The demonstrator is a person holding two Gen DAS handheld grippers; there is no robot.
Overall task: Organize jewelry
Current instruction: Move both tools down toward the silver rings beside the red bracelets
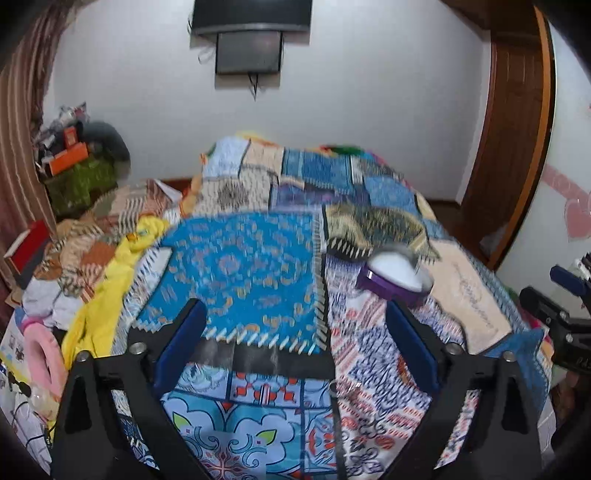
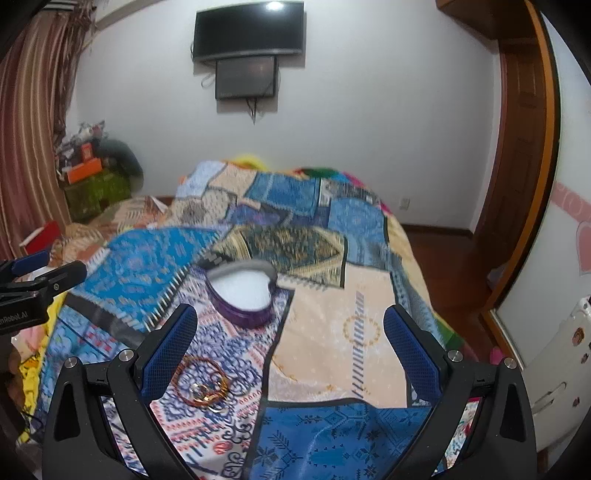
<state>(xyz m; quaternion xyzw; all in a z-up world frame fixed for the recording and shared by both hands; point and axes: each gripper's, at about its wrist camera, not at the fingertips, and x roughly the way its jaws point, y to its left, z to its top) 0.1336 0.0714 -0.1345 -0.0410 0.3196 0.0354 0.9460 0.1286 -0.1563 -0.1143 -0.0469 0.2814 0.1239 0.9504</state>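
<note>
A purple heart-shaped jewelry box (image 2: pixel 243 295) with a white lining lies open on the patchwork bedspread (image 2: pixel 332 354); it also shows in the left wrist view as the box (image 1: pixel 395 277), beyond the right finger. A small heap of gold and orange bangles (image 2: pixel 201 384) lies on the cloth just inside my right gripper's left finger. My right gripper (image 2: pixel 291 321) is open above the bedspread with nothing between its pads. My left gripper (image 1: pixel 295 314) is open too, over the blue patterned patch, holding nothing. Each gripper shows at the edge of the other's view.
The bed fills the middle of the room. Piled clothes and a yellow cloth (image 1: pixel 110 280) lie along its left side, with boxes (image 1: pixel 74 162) stacked by the curtain. A television (image 2: pixel 249 31) hangs on the far wall, and a wooden door frame (image 2: pixel 524 147) stands right.
</note>
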